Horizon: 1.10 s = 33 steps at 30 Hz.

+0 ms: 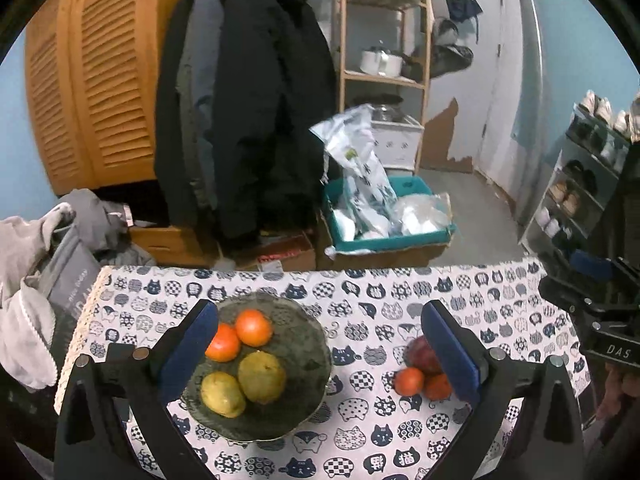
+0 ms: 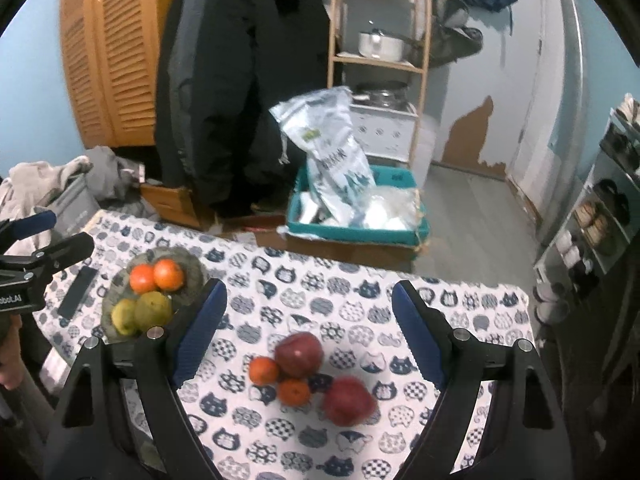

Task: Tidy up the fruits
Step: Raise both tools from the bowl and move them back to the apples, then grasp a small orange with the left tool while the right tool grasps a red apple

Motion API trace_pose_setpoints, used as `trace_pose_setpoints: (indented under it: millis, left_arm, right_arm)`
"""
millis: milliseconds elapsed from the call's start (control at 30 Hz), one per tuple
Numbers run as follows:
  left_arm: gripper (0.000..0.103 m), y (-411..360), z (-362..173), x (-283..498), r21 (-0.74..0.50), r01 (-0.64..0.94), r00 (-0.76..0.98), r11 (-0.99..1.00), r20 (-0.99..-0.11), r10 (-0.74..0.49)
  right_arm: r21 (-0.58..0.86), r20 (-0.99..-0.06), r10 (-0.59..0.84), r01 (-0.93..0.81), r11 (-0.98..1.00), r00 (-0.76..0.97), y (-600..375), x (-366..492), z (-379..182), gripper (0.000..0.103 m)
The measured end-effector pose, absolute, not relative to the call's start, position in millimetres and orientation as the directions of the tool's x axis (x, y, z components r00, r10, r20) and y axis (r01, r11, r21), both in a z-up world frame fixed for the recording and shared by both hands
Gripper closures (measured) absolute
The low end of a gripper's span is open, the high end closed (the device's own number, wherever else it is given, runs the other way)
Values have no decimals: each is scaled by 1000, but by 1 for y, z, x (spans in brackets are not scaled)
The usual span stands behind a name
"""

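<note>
A grey-green plate [image 1: 308, 344] sits on the cat-print tablecloth [image 1: 360, 432] and holds two oranges [image 1: 253, 327] and two yellow-green pears [image 1: 262, 377]. My left gripper [image 1: 320, 356] hovers open above the plate and the cloth, empty. To its right lie a red apple [image 1: 422, 354] and two small oranges [image 1: 409, 381]. In the right wrist view my right gripper [image 2: 306, 336] is open and empty above two red apples [image 2: 299, 354] and two small oranges [image 2: 263, 371]. The plate [image 2: 192, 270] shows at the left.
A black phone [image 2: 77, 293] lies on the cloth left of the plate. The left gripper's body [image 2: 32, 272] shows at the left edge. Beyond the table's far edge stand a teal crate [image 1: 384, 216] with bags, hanging coats [image 1: 248, 120], a wooden shelf [image 1: 384, 60] and a shoe rack [image 1: 588, 168].
</note>
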State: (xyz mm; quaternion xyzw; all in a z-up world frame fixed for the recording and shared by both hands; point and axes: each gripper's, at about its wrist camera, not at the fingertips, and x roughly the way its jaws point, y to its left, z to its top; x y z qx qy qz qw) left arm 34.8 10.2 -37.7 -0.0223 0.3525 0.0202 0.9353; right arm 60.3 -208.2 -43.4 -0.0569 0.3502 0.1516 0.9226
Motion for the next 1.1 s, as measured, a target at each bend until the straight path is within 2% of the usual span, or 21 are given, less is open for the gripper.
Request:
trace_pose_setpoints:
  millis: [367, 800, 1100]
  left_arm:
    - [1, -22, -67, 53, -13, 14, 700, 1000, -714, -19]
    - [1, -46, -156, 85, -55, 47, 525, 997, -848, -72]
    - [1, -56, -197, 98, -60, 54, 441, 997, -894, -78]
  right_arm:
    - [2, -706, 200, -280, 960, 680, -230, 67, -65, 19]
    - [5, -848, 126, -229, 973, 515, -244, 95, -152, 19]
    - [14, -903, 98, -200, 980, 419, -255, 105, -200, 19]
